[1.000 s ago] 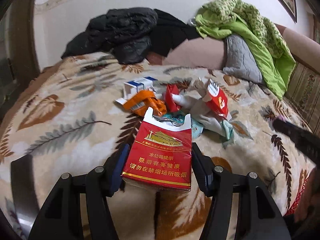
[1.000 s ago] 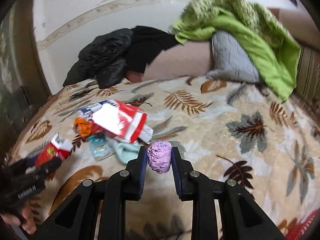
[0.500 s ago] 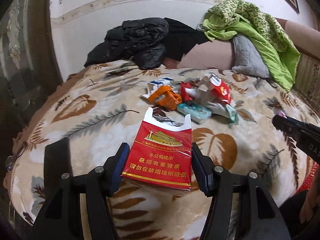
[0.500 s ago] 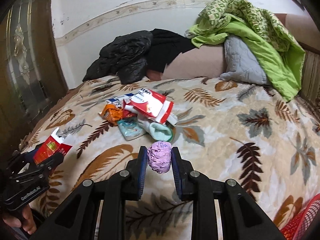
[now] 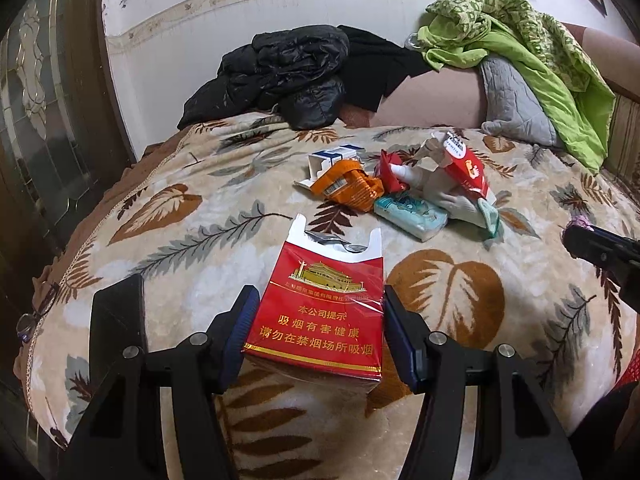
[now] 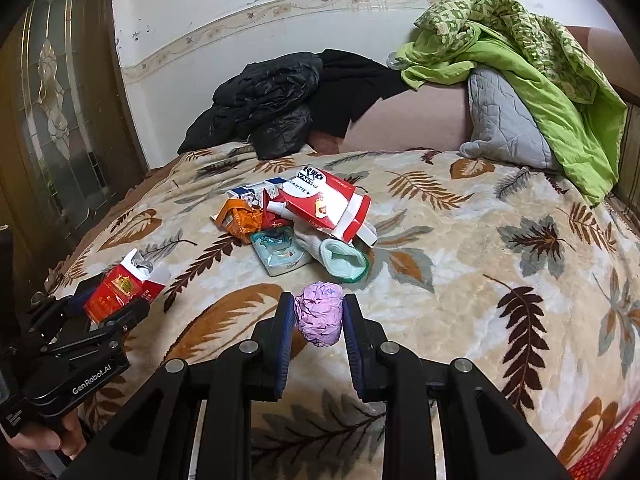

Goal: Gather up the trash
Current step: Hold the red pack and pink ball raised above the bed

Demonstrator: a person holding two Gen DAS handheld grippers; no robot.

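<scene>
1. Both grippers have drawn back from the litter pile since the earlier frames; the bed's near edge and more of the door at left now show in each view.
2. Left gripper (image 5: pixel 316 330): jaws clamped on an open red cigarette pack (image 5: pixel 320 312), carried clear of the leaf-print blanket (image 5: pixel 168 208).
3. Centre of bed: the remaining litter pile (image 6: pixel 296 220) lies untouched, comprising an orange wrapper (image 5: pixel 348 188), a red-and-white box (image 6: pixel 326 204), a teal tissue pack (image 6: pixel 278 252) and a white sock (image 6: pixel 340 256).
4. Right gripper (image 6: pixel 318 320): jaws closed on a crumpled purple paper ball (image 6: pixel 320 318).
5. Far right: a red mesh basket (image 6: pixel 604 450) shows at the frame corner; judged the likely drop point, so both loads appear headed for disposal.
</scene>
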